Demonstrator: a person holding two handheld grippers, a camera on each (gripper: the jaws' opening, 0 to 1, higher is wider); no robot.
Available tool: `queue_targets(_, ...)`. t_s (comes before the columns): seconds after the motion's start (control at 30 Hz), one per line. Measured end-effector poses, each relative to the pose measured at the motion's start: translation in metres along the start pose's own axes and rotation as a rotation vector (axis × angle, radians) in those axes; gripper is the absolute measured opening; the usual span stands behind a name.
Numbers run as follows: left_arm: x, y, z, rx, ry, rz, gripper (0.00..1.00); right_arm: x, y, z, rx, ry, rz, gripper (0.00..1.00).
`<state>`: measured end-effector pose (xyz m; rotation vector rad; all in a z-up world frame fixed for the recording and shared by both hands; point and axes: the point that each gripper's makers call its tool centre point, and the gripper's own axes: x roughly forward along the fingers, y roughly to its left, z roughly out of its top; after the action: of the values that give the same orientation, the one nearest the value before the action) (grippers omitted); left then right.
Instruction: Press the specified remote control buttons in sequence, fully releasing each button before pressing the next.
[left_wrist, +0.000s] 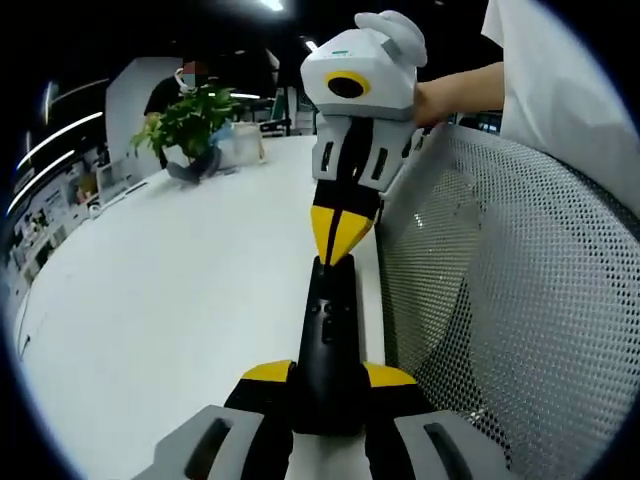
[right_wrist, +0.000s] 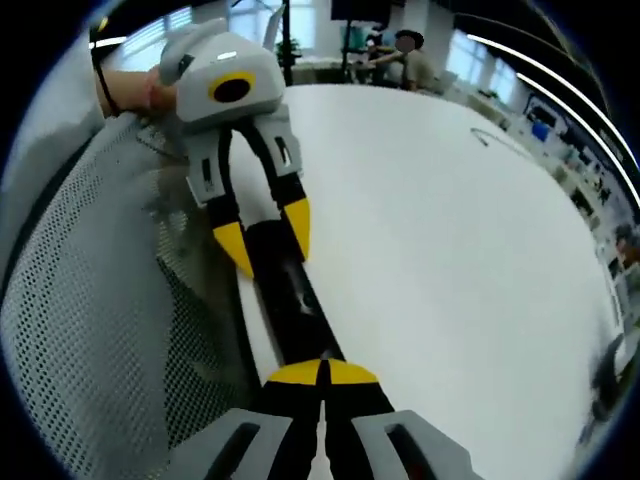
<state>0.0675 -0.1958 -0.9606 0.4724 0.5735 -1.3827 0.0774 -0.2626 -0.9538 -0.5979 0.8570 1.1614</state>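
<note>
Black remote (left_wrist: 328, 340) lies lengthwise on white table (left_wrist: 170, 300), near end clamped between left gripper (left_wrist: 328, 375) yellow tips, its base hidden by them. Right gripper (left_wrist: 340, 240), jaws pinched together, tips touching remote's far end. Buttons too dark to read, no legible writing. Grey mesh chair back (left_wrist: 510, 300) just right. Far: potted plant (left_wrist: 190, 120), blurred.

Right gripper view: right gripper (right_wrist: 322, 375) tips together over remote (right_wrist: 290, 300).
</note>
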Motion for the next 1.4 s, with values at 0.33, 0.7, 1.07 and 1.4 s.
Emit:
queue_targets(0.33, 0.000, 0.000, 0.000, 0.001, 0.001, 0.001, 0.25, 0.003, 0.012, 0.011, -0.098, 0.007, 0.048, 0.00)
queue_targets(0.7, 0.000, 0.001, 0.000, 0.002, 0.000, -0.002, 0.25, 0.006, 0.009, 0.007, -0.181, 0.085, 0.096, 0.00)
queue_targets(1.07, 0.001, 0.001, -0.001, 0.000, -0.002, -0.004, 0.25, 0.006, 0.008, 0.008, -0.074, 0.031, 0.101, 0.00)
queue_targets(1.4, 0.001, 0.002, 0.000, 0.000, -0.003, -0.005, 0.25, 0.005, 0.008, 0.009, -0.057, -0.023, 0.087, 0.00)
